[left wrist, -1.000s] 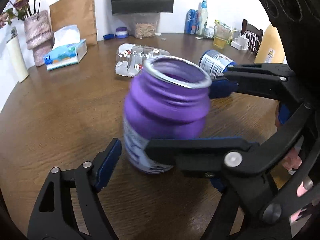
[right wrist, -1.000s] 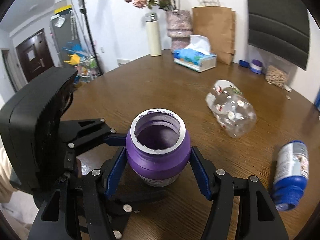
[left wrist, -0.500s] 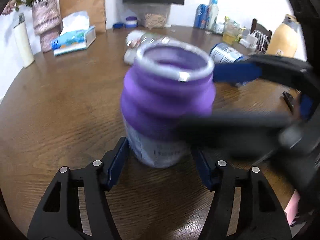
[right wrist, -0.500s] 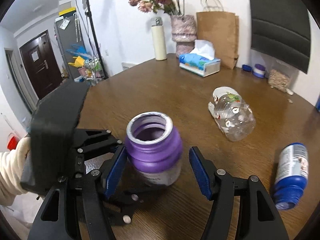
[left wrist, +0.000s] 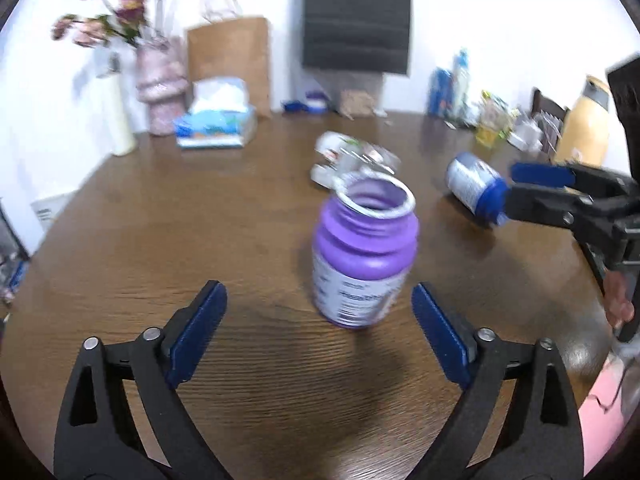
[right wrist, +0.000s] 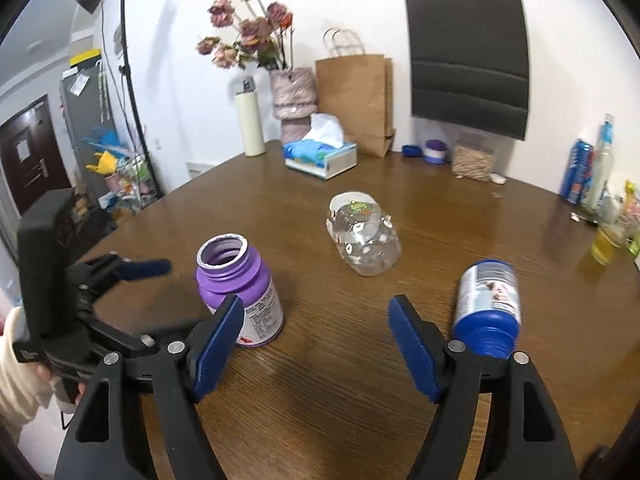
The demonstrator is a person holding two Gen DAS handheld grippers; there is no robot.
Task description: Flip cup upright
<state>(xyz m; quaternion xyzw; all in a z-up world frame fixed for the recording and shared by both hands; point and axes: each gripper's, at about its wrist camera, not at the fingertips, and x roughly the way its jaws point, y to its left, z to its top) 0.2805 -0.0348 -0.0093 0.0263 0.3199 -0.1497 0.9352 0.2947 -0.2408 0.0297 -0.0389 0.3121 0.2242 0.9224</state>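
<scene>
While the purple cup [left wrist: 365,256] stands mouth-up near the middle of the round wooden table [left wrist: 160,240], both handheld grippers sit clear of it with nothing in their grasp. In the left wrist view the left gripper [left wrist: 320,332] is spread wide, its blue pads flanking open wood at 6 o'clock of the cup without touching it. In the right wrist view the right gripper [right wrist: 316,340] is likewise released; the cup [right wrist: 239,284] sits at about 10 o'clock of its open jaws, partly behind the near pad.

The cup looks like a light, empty, rigid plastic jar with a ribbed shoulder, a pale rim and a paper label on the lower body. It would probably tip easily under a sideways nudge. The label band, below the shoulder, appears the surest place to grip, since the ribs above could let the pads slide.

Judged from its stance, the flip seems done for this one. A clear bottle [right wrist: 364,240] lies on its side at 1 o'clock of the cup in the right wrist view, well apart, and a blue-capped bottle [right wrist: 488,304] lies at 3 o'clock, just beside the right gripper's far pad. Bare wood surrounds the cup on all near sides. The table edge curves away at 9 o'clock, leaving fair room to withdraw.
</scene>
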